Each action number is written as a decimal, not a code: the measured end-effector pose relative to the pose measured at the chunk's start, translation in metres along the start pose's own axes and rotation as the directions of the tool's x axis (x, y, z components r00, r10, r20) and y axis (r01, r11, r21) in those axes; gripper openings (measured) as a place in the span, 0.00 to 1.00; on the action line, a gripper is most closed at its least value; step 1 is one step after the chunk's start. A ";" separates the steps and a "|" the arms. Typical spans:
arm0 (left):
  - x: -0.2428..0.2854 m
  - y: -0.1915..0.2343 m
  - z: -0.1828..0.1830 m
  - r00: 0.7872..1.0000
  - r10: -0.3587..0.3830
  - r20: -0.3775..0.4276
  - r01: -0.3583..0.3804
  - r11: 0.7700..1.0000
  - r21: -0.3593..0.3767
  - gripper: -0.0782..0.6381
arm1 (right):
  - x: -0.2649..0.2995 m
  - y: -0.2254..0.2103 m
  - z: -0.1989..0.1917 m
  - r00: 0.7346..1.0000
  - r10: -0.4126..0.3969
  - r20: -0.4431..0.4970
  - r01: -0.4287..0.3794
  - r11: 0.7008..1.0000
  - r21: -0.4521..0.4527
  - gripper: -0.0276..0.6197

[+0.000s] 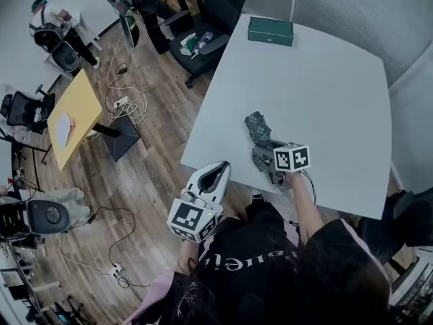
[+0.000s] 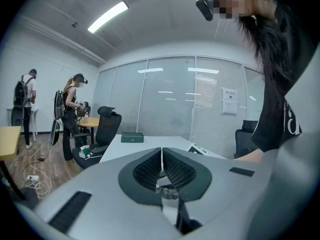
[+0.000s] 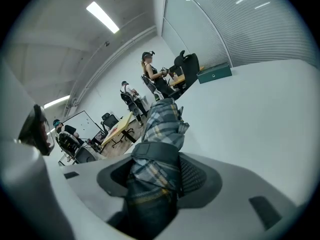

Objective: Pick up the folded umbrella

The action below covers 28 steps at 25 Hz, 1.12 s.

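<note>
The folded umbrella (image 1: 258,130), in grey-green plaid, sticks out over the white table (image 1: 325,80) near its front edge. My right gripper (image 1: 265,156) is shut on the umbrella's near end. In the right gripper view the plaid umbrella (image 3: 161,129) fills the gap between the pads, its strap across it, and its far end is raised off the tabletop. My left gripper (image 1: 218,171) hangs left of the table's corner over the wooden floor. Its jaws (image 2: 161,159) meet with nothing between them.
A dark green box (image 1: 270,30) lies at the table's far edge. A black office chair (image 1: 199,42) stands off the far left corner, and a yellow table (image 1: 74,114) with cables on the floor lies further left. Two people (image 2: 70,114) stand at the room's far side.
</note>
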<state>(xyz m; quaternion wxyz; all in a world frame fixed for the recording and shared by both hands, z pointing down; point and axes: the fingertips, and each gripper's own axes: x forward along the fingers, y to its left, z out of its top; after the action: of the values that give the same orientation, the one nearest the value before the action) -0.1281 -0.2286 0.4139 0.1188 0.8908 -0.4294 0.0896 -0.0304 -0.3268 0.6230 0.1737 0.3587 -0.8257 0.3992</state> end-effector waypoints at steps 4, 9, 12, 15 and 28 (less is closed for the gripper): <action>-0.017 -0.004 -0.013 1.000 -0.012 -0.006 0.012 1.000 0.000 0.15 | -0.025 0.032 -0.010 0.998 0.028 0.056 -0.028 1.000 0.008 0.41; -0.052 -0.018 -0.023 0.999 -0.039 0.002 0.039 0.999 -0.005 0.15 | -0.064 0.082 -0.021 0.991 0.038 0.125 -0.040 0.999 0.009 0.41; -0.070 -0.022 -0.026 0.998 -0.054 0.010 0.054 0.999 -0.002 0.15 | -0.082 0.109 -0.027 0.985 0.044 0.167 -0.047 0.999 0.016 0.41; -0.087 -0.025 -0.031 0.998 -0.067 0.016 0.067 0.998 0.000 0.15 | -0.095 0.128 -0.037 0.980 0.034 0.198 -0.038 0.999 0.018 0.41; -0.127 -0.045 -0.050 0.991 -0.133 0.021 0.133 0.991 -0.003 0.15 | -0.138 0.182 -0.070 0.964 0.008 0.265 -0.021 0.999 0.045 0.41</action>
<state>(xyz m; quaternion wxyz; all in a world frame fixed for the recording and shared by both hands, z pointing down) -0.1736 -0.0926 0.4221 0.1219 0.9181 -0.3705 0.0712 -0.0691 -0.1321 0.4899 0.0504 0.4069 -0.8344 0.3684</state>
